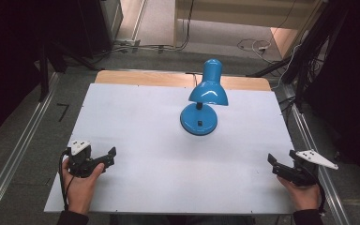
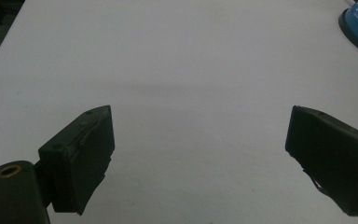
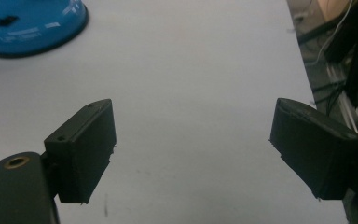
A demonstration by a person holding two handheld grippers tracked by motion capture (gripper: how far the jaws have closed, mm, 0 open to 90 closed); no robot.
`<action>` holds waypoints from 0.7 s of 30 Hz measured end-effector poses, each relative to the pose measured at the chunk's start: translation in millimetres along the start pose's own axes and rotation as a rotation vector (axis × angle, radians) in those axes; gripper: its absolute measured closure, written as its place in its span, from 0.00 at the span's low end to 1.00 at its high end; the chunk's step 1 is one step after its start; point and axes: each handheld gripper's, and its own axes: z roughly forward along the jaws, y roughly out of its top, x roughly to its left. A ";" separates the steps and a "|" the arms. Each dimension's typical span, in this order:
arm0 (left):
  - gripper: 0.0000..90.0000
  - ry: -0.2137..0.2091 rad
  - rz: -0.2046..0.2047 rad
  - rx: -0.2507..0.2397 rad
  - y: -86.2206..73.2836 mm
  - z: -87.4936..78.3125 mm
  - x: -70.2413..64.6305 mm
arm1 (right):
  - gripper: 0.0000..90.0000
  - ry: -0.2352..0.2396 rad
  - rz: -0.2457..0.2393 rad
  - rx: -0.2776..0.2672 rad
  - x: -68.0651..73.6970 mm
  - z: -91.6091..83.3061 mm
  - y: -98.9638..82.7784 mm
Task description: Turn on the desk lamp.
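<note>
From above, my left tongs (image 1: 108, 157) and right tongs (image 1: 274, 164) rest at the white table's (image 1: 136, 117) near corners, the glossy blue desk lamp (image 1: 201, 101) standing mid-table, well apart. Each gripper view shows jaws spread wide, empty. Nothing started; next I'd reach lampward.

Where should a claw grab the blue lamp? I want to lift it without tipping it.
Probably the short dark neck between the lamp's shade and its round base, coming from the near side: shade and base look too wide and smooth; the neck is narrow.
</note>
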 end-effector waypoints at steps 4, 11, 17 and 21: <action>0.09 -0.001 0.002 0.003 0.4 1.2 -0.7 | 0.15 0.047 0.051 0.026 11.3 2.3 6.6; 0.09 -0.002 0.009 0.008 0.6 3.3 -2.9 | 0.15 0.096 0.056 0.049 26.6 14.9 16.2; 0.09 0.004 0.005 0.009 0.1 2.5 -0.6 | 0.19 0.113 0.041 0.043 31.5 17.7 20.2; 0.09 0.003 0.002 0.003 0.3 1.9 -1.0 | 0.18 0.119 0.038 0.040 35.1 20.0 23.0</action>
